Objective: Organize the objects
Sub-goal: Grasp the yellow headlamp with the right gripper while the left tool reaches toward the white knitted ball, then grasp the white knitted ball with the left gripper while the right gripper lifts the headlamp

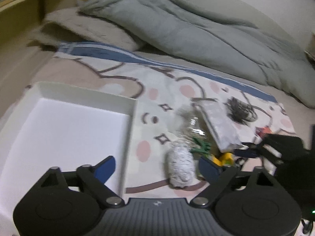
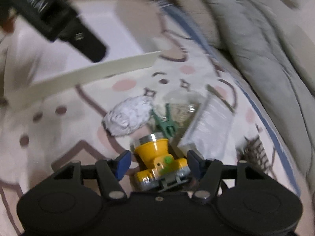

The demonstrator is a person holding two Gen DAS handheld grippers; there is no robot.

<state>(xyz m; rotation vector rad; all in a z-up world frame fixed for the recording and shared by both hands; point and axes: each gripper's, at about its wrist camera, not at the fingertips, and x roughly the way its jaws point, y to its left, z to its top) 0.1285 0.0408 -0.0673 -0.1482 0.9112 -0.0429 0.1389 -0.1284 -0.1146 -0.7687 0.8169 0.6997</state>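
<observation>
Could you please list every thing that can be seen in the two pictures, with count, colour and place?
box: one, white, on the patterned sheet, left of the clutter
patterned sheet: one, cream with pink and brown, spread on the bed
quilt: one, grey-green, bunched behind the sheet
crumpled ball: one, white-grey, nearest the box
toy figure: one, green, beside the ball
headlamp: one, yellow, between the right fingers
flat packet: one, silvery, tilted, behind the headlamp
dark tangle: one, black, beyond the packet
left hand-held gripper: one, black, blue pads, open
right hand-held gripper: one, black, around the headlamp
</observation>
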